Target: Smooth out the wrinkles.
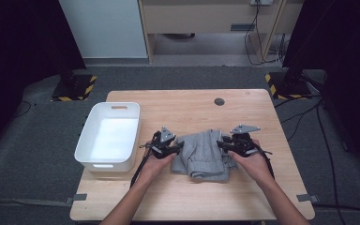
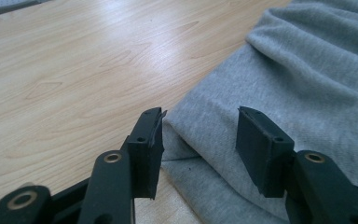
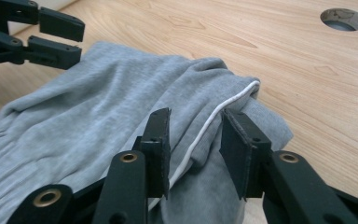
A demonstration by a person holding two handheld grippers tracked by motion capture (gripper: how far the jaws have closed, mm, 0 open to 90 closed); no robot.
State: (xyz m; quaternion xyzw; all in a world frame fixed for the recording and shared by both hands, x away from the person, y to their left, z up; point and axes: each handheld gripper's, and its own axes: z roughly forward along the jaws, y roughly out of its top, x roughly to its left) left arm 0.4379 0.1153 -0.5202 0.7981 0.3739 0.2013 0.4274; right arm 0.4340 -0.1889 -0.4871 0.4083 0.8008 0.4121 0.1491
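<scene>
Grey carpet and black-and-yellow striped stand feet surround a pale wooden bench (image 1: 192,197), which carries just two things, laid out side by side in front of the person.

Near the left edge of the bench sits a white plastic bin (image 1: 85,144) with a handle slot in its far wall, its inside bare. It stands just beside the working area, probably so that the garment can go into it once folded.

Next comes the left gripper (image 1: 168,149), held low at the left edge of the cloth. In the left gripper view its fingers (image 2: 145,149) stand apart, straddling the folded edge of the fabric without pressing on it; one finger rests at the fold line and the other hovers over the top layer. That reads as a hand lined up to pinch the edge.

At the middle of the bench, a little toward the near edge, lies the grey sweatpants-like garment (image 1: 201,157), bunched and partly folded, with its ribbed band toward the near edge.

The right gripper (image 1: 232,146) works the cloth's right side. Its fingers (image 3: 158,144) are partly closed around a raised ridge of fabric carrying a white drawstring (image 3: 200,137), though I see a gap on each side, so no firm clamp yet. Beyond, a round cable hole (image 1: 219,101) sits near the far edge.
</scene>
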